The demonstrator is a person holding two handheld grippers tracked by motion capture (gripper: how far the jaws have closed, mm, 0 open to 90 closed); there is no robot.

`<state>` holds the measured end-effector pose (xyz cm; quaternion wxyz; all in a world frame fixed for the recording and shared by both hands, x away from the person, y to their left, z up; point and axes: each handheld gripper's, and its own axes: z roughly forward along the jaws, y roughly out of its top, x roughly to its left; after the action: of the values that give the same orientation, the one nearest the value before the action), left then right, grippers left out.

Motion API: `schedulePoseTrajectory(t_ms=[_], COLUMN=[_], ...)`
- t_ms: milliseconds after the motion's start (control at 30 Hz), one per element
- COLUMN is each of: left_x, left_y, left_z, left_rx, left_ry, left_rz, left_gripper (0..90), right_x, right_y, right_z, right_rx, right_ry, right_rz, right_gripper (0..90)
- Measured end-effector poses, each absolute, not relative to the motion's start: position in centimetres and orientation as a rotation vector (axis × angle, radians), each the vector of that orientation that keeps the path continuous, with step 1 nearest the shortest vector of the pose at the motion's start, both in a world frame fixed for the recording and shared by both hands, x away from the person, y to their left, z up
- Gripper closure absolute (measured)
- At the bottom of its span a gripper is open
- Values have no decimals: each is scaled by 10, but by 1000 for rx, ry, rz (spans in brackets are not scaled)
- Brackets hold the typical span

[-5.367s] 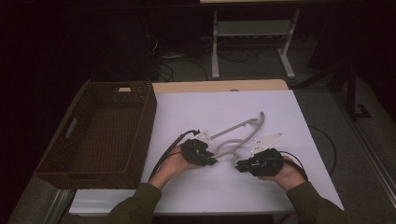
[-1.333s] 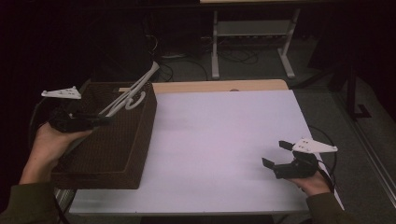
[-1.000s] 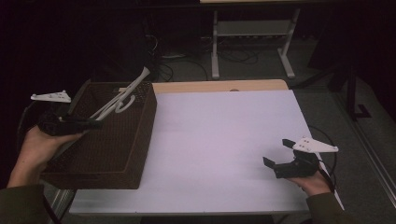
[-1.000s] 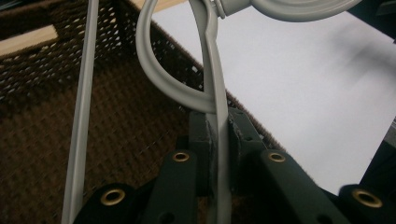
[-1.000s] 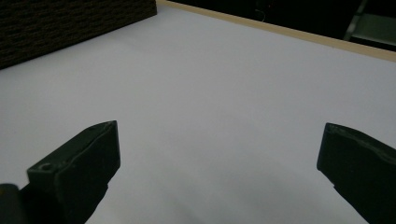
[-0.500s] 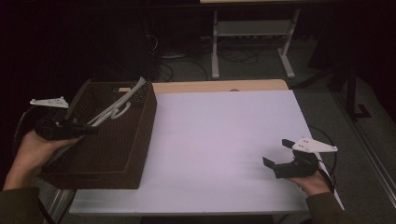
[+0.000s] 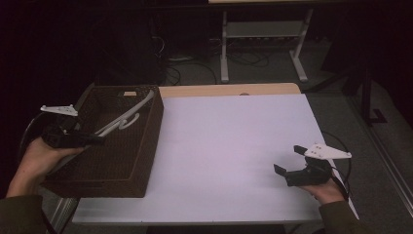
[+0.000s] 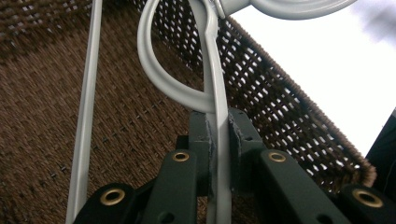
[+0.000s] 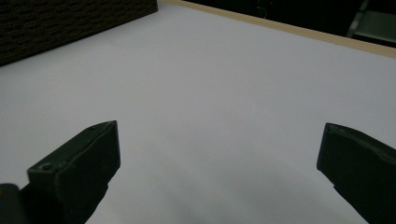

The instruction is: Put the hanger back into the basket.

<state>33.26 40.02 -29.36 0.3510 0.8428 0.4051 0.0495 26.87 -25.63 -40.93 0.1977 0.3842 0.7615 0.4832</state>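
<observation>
I had the left gripper [image 7: 73, 139] clamped on one thin bar of the white hanger [image 7: 127, 115], jaws pinched tight either side of it, just below where the looped part curves back to the bar. I judged the grip was taken there so the rest of the hanger could hang out ahead of the jaws and go down into the brown basket [image 7: 146, 141]. In the high view the hanger lay slanted inside the basket, its far end up near the right wall, my end lifted at the jaws over the left rim. Whether any part already touched the woven floor, I could not tell.

The right gripper [image 7: 298, 171] sat low at the near right of the white table [image 7: 229, 141], jaws wide apart with nothing between them, well clear of the basket. That kept it out of the way, as I read it.

The table between the two was bare. What stood in my way was the basket itself: the woven right wall [image 8: 280, 98] rose close beside the hanger's loop [image 8: 159, 70], and the curved end could catch on the weave if I let go carelessly. A metal stand [image 7: 263, 44] and cables lay on the floor beyond, too far to matter.
</observation>
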Motion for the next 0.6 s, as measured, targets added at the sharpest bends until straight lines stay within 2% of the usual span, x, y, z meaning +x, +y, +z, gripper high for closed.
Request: schedulePoseTrajectory(t_ms=[200, 267, 333, 433, 600], left_x=[337, 337, 337, 336, 335], left_y=[405, 409, 412, 413, 411], left_z=[-305, -306, -305, -304, -303], left_rx=[2185, 2152, 2147, 2128, 2094], left_ry=[1071, 1082, 1081, 1089, 1072], left_rz=[130, 147, 171, 190, 203], left_gripper=[798, 672, 638, 539, 471], right_x=[269, 269, 268, 268, 268], right_y=[-257, -257, -257, -257, -257], right_z=[-409, -410, -409, -409, -409], right_rx=[1084, 1083, 1085, 1083, 1077], right_ry=[2129, 2130, 2128, 2130, 2124], right_rz=[1353, 1354, 1355, 1353, 1355], right_gripper=[0, 0, 0, 0, 0])
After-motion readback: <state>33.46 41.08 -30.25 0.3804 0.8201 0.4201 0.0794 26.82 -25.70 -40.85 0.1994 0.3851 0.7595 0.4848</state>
